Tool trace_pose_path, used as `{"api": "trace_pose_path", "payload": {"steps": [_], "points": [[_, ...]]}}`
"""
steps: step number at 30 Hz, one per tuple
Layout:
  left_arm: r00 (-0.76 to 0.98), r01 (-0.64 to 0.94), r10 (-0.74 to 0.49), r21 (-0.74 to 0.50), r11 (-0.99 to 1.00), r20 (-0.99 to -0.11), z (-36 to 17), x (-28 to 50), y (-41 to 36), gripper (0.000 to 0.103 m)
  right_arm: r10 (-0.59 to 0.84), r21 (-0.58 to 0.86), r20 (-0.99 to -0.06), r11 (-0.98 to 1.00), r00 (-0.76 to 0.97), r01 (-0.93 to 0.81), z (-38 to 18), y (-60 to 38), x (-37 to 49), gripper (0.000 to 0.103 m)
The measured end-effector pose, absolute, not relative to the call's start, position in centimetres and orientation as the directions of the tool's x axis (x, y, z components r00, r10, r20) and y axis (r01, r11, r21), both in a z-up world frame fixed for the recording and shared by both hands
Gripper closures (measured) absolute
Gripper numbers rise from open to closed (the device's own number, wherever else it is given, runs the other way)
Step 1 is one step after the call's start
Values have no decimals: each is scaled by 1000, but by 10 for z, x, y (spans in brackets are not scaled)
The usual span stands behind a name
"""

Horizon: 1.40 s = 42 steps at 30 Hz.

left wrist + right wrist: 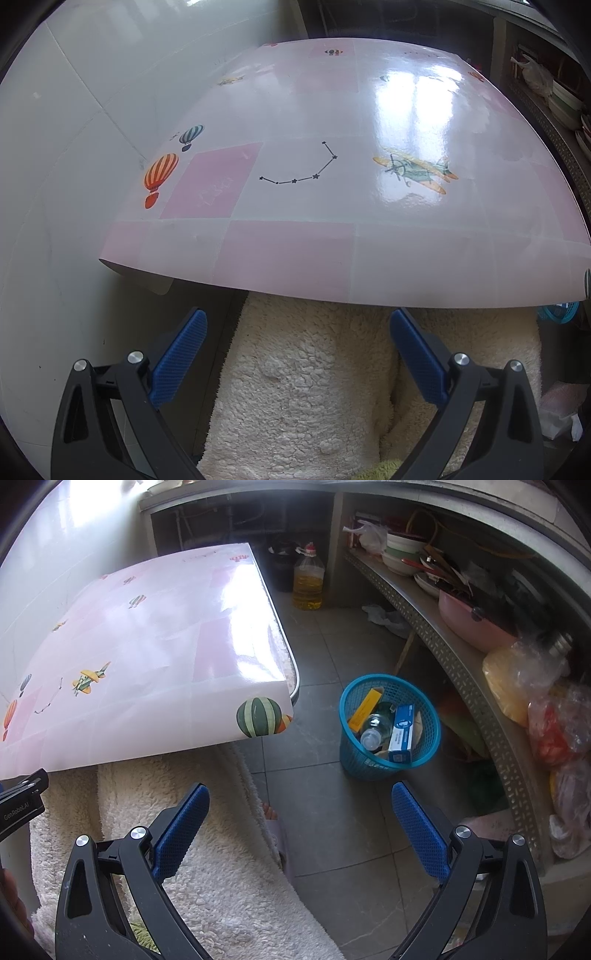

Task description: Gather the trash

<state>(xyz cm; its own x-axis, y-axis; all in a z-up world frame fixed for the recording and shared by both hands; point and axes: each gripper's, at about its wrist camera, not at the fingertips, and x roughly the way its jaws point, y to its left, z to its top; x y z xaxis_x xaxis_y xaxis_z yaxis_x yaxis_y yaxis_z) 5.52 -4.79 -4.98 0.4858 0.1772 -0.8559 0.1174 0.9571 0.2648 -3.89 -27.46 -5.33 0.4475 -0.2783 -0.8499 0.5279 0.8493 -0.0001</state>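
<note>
In the left wrist view the left gripper (297,325) is spread wide with nothing between its blue pads, over cream fleece (306,387), with the pink patterned table (295,251) at twelve o'clock. In the right wrist view the right gripper (301,801) is likewise spread and empty. At one o'clock stands a blue basket (430,746) on the tiled floor, holding the trash: a clear bottle (373,731), a blue-and-white box (400,734) and a yellow box (364,709).

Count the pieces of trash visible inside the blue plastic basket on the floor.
3: a yellow box at the left, a clear plastic bottle in the middle, a blue-and-white box at the right. More may lie hidden beneath.
</note>
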Motion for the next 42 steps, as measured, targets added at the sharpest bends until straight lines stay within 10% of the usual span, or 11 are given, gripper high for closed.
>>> {"api": "trace_pose_path", "payload": {"steps": [42], "points": [[518, 136, 155, 260, 956, -841, -42, 46, -54, 6, -284, 0, -842, 850, 458, 527, -49, -274, -41, 8]]}}
